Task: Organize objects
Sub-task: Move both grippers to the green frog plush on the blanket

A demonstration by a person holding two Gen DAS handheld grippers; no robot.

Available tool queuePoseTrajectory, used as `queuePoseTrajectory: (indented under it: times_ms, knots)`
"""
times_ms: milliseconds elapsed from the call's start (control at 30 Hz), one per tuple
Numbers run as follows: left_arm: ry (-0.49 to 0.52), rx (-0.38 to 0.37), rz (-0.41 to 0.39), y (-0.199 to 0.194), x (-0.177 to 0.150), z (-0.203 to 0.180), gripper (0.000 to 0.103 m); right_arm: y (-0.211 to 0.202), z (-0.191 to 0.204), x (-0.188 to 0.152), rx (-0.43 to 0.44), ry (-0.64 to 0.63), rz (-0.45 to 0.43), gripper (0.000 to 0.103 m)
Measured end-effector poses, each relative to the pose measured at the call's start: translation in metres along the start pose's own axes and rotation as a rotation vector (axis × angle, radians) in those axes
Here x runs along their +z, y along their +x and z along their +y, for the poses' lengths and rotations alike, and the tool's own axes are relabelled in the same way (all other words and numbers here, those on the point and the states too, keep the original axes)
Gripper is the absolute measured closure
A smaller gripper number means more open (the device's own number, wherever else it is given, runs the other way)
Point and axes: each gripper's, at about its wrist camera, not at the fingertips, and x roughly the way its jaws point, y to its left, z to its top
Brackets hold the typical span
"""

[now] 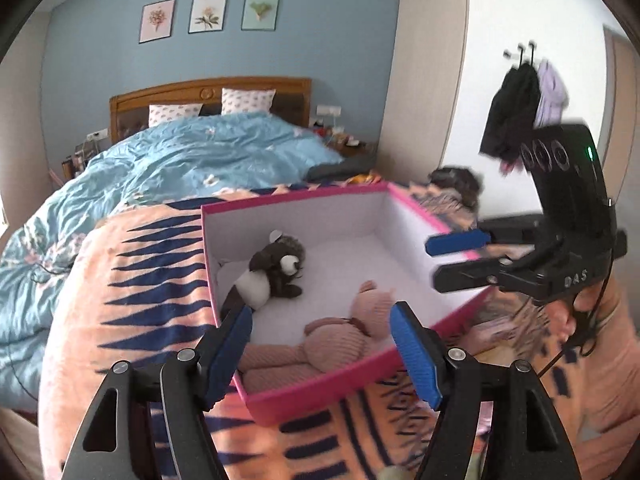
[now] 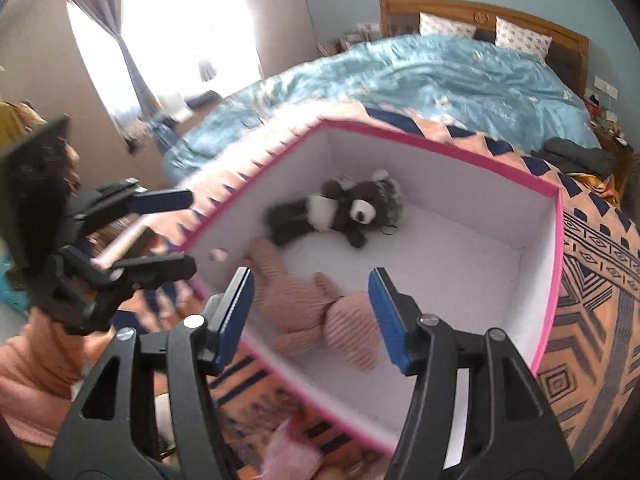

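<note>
A pink box (image 1: 296,196) (image 2: 440,144) with a white inside lies on the patterned blanket (image 1: 120,280). Two plush toys lie in it: a dark brown and white one (image 1: 276,268) (image 2: 344,208) toward the far side, and a pink corduroy one (image 1: 340,340) (image 2: 304,308) at the near wall. My left gripper (image 1: 320,316) (image 2: 192,234) hovers open over the near edge, above the pink plush, its pads touching nothing. My right gripper (image 2: 311,280) (image 1: 440,260) is open too, at the box's other side, with nothing held between its fingers.
A blue duvet (image 1: 192,152) covers the bed behind the box, with pillows (image 1: 248,100) and a wooden headboard. Clothes (image 1: 516,108) hang on wall hooks at the right. A bright window with curtains (image 2: 160,40) is at the left. A person's hand (image 1: 580,304) holds the right gripper.
</note>
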Motion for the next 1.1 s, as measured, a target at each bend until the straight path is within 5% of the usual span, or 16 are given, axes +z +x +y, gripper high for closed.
queuePoseTrajectory:
  times_ms: [233, 367, 667, 900, 1033, 1100]
  knots:
    - [-0.057, -0.065, -0.066, -0.049, -0.020, -0.007, 0.030, -0.065, 0.031, -0.042, 0.112, -0.002, -0.121, 0.037]
    - [-0.088, -0.086, -0.066, -0.062, -0.039, -0.011, 0.029, -0.078, 0.047, -0.077, 0.147, -0.019, -0.111, 0.034]
    - [-0.134, -0.138, 0.052, -0.048, -0.095, -0.019, 0.029, -0.013, 0.065, -0.154, 0.163, 0.031, 0.142, 0.034]
    - [-0.142, -0.170, 0.171, -0.025, -0.139, -0.031, 0.029, 0.014, 0.070, -0.180, 0.248, 0.108, 0.220, 0.034]
    - [-0.107, -0.190, 0.206, -0.020, -0.149, -0.040, 0.029, 0.019, 0.074, -0.182, 0.209, 0.103, 0.206, 0.034]
    - [-0.102, -0.197, 0.222, -0.016, -0.151, -0.042, 0.029, 0.020, 0.072, -0.178, 0.202, 0.115, 0.182, 0.048]
